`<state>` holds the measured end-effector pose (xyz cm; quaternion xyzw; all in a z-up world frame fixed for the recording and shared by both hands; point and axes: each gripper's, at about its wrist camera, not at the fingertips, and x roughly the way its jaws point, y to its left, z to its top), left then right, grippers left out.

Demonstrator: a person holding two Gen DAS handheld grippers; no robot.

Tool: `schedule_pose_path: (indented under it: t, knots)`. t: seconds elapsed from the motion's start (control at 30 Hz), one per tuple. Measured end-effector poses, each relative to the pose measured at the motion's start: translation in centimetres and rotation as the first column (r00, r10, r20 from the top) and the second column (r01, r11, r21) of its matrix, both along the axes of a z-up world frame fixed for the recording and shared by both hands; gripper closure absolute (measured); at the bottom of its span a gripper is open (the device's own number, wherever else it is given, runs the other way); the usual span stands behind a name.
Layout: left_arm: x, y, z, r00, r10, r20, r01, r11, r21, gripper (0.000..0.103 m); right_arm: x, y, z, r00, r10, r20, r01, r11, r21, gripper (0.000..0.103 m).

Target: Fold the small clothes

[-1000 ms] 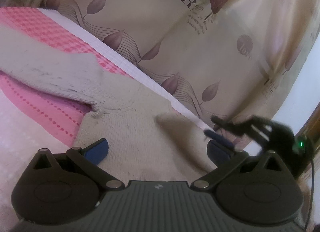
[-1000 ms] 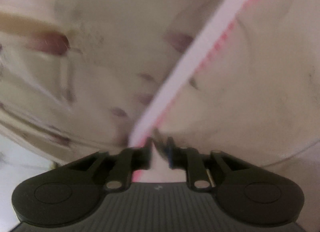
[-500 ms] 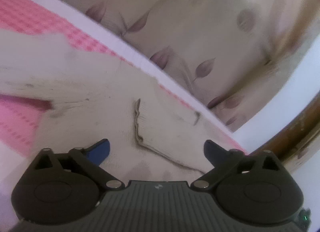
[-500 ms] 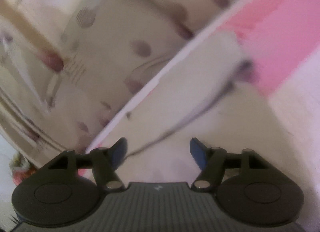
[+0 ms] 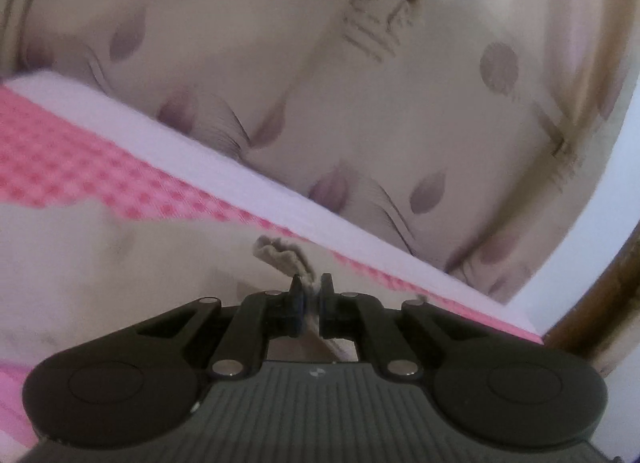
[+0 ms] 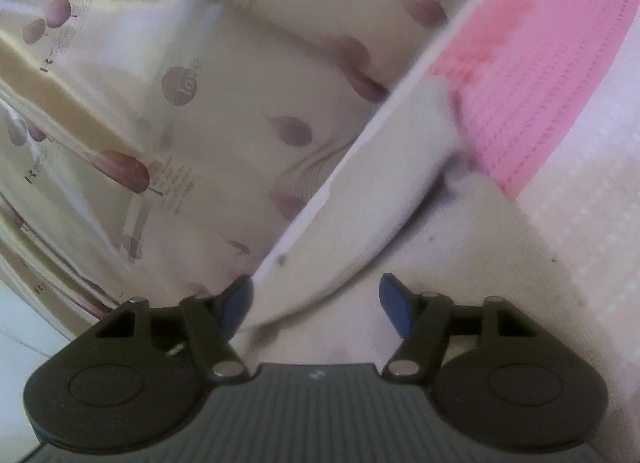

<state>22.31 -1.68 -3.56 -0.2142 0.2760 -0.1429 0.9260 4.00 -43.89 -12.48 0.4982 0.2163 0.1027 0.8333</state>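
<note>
Behind left tongs (image 5: 311,290), curtain (image 5: 360,75) reads "R".

Pink checked bed cover (image 5: 80,159) with white edge band (image 5: 256,179) ahead of tongs, beige leaf-print curtain (image 5: 360,103) beyond it, brown wooden frame (image 5: 600,303) far right, soft daylight

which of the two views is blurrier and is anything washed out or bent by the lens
Right wrist view: blurrier, the cream garment and pink sheet smeared, the lower right washed pale; its open right gripper stays sharp. Left wrist view: curtain soft, bed edge bowed by the fisheye, left gripper crisp, shut on a garment fold.
</note>
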Motion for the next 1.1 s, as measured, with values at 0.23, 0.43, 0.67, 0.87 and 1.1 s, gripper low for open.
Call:
schedule_pose_path:
  t: [0.23,0.43,0.67,0.87,1.1]
  knots:
    - [-0.2,1.4,-3.5,0.994,0.072,-0.081,-0.068,0.997,0.040,0.097,-0.3,0.1,-0.1,1.000,-0.009,0.000,0.009,1.000,-0.002,0.034]
    - [-0.6,1.2,-5.3,0.992,0.096,-0.076,-0.093,0.995,0.040,0.095,-0.2,0.2,0.0,1.000,-0.020,-0.013,0.020,1.000,-0.001,0.034]
    - [-0.8,1.3,-5.5,0.988,0.126,-0.085,-0.122,0.991,0.048,0.086,4.7,-2.1,1.0,0.993,-0.023,-0.119,0.020,0.999,-0.028,0.031]
    - [-0.7,1.7,-5.7,0.987,0.130,-0.092,-0.128,0.991,0.025,0.086,4.9,-4.4,0.5,0.974,-0.162,-0.159,0.142,0.982,-0.128,0.042]
    - [-1.0,1.8,-5.7,0.986,0.145,-0.088,-0.144,0.989,0.014,0.086,2.2,-4.8,2.9,0.973,-0.193,-0.129,0.188,0.981,-0.055,0.028]
